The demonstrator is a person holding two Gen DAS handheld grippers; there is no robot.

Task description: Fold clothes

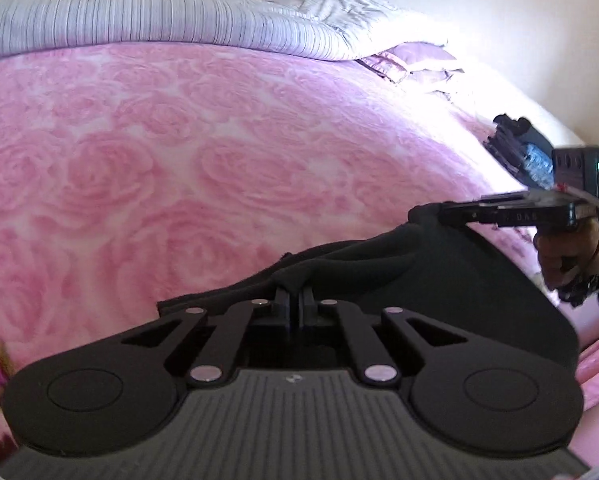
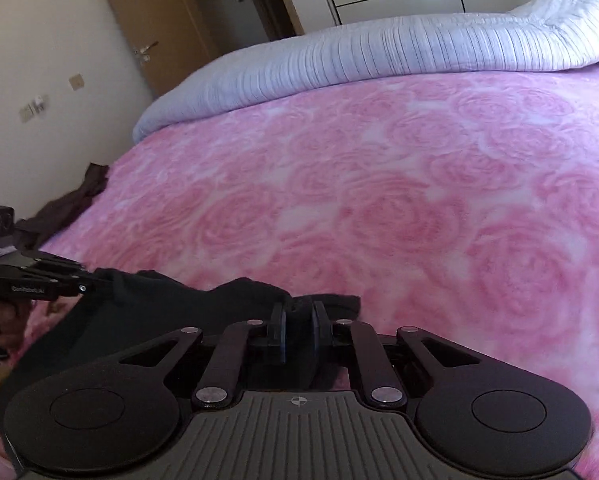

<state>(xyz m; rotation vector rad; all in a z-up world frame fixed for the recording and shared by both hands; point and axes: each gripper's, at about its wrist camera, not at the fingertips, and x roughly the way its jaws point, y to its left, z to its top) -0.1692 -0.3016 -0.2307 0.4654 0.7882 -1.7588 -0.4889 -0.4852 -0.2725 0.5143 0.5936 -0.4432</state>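
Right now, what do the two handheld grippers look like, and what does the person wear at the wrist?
Both are matte black. The left gripper has two round side discs, linkage bars with silver rivets and a grey ribbed plate with a small crosshair mark. The right gripper looks the same. A thin black cable runs by the hand, which wears a dark beaded bracelet.

Counted two grippers (image 1: 298,300) (image 2: 299,312), one black garment (image 1: 379,252) pinched between them, one pink rose blanket (image 1: 219,160), one striped grey duvet (image 1: 139,20), one dark cloth (image 2: 71,204) at the bed's edge, one door (image 2: 155,20), and two purple pillows (image 1: 415,60).
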